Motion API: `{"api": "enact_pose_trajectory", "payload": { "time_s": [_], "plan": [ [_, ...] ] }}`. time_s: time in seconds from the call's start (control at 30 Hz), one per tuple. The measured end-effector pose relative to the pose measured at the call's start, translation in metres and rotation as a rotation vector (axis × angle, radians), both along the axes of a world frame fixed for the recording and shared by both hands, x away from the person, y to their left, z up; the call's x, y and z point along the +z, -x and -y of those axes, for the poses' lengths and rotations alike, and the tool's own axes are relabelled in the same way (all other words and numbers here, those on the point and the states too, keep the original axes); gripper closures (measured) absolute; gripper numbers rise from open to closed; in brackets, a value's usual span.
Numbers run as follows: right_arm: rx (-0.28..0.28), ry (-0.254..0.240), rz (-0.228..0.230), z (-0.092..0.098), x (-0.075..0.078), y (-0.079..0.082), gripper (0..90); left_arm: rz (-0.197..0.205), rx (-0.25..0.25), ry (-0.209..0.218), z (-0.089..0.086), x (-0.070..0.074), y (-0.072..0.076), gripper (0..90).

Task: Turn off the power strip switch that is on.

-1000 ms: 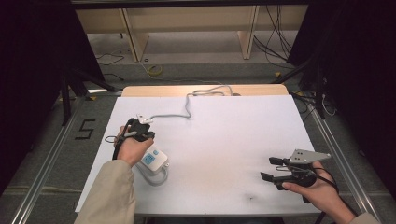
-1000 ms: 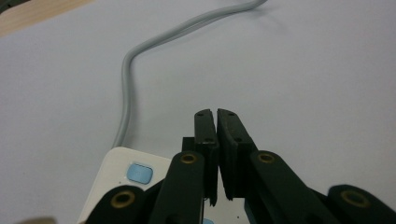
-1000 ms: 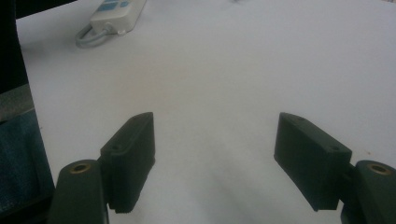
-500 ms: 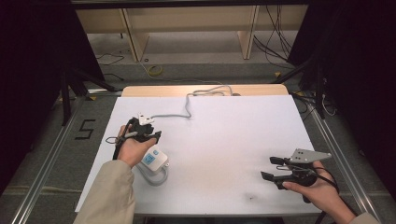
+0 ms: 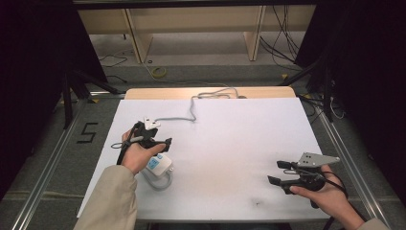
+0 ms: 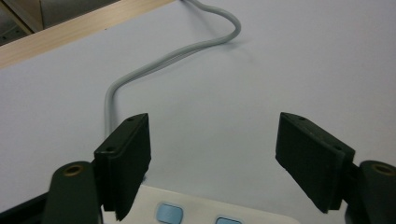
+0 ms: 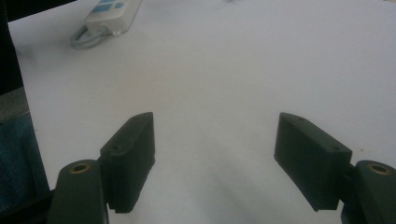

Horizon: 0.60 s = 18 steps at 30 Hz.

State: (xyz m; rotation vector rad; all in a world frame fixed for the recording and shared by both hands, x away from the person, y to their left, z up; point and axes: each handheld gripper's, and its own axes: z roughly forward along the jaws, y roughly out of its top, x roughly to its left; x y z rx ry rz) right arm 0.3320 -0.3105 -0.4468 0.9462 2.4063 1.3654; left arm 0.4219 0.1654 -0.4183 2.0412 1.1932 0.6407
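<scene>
A white power strip (image 5: 159, 166) with blue switches lies at the table's left front, and its grey cable (image 5: 191, 113) runs to the far edge. My left gripper (image 5: 156, 135) hovers just over the strip's far end. Its jaws have just been opening and now stand wide, with nothing between them. In the left gripper view the strip (image 6: 196, 213) shows below the gripper (image 6: 215, 158), with the cable (image 6: 173, 56) curving ahead. My right gripper (image 5: 276, 172) rests open at the right front, pointing left. In the right gripper view the gripper (image 7: 215, 158) faces bare table, with the strip (image 7: 112, 11) far off.
The white table top (image 5: 239, 139) ends in a wooden strip (image 5: 210, 92) at the far side. A loop of the cable (image 5: 160, 182) curls at the strip's near end. Beyond the table are a floor with cables and shelf legs.
The left gripper's jaws have spread from shut to wide open above the power strip. The left hand has barely shifted, and the right hand has stayed still.
</scene>
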Motion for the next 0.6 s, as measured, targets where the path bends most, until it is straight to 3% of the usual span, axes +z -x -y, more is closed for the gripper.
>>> {"api": "enact_pose_trajectory", "payload": {
  "time_s": [0.27,0.6],
  "plan": [
    [-0.001,-0.005,0.0,0.0,0.0,0.0,29.3,0.021,-0.076,0.02,0.012,0.003,0.011,21.1],
    [-0.006,-0.011,-0.002,0.001,-0.001,-0.001,29.3,0.033,-0.128,0.032,0.02,0.001,0.024,19.9]
  ]
}}
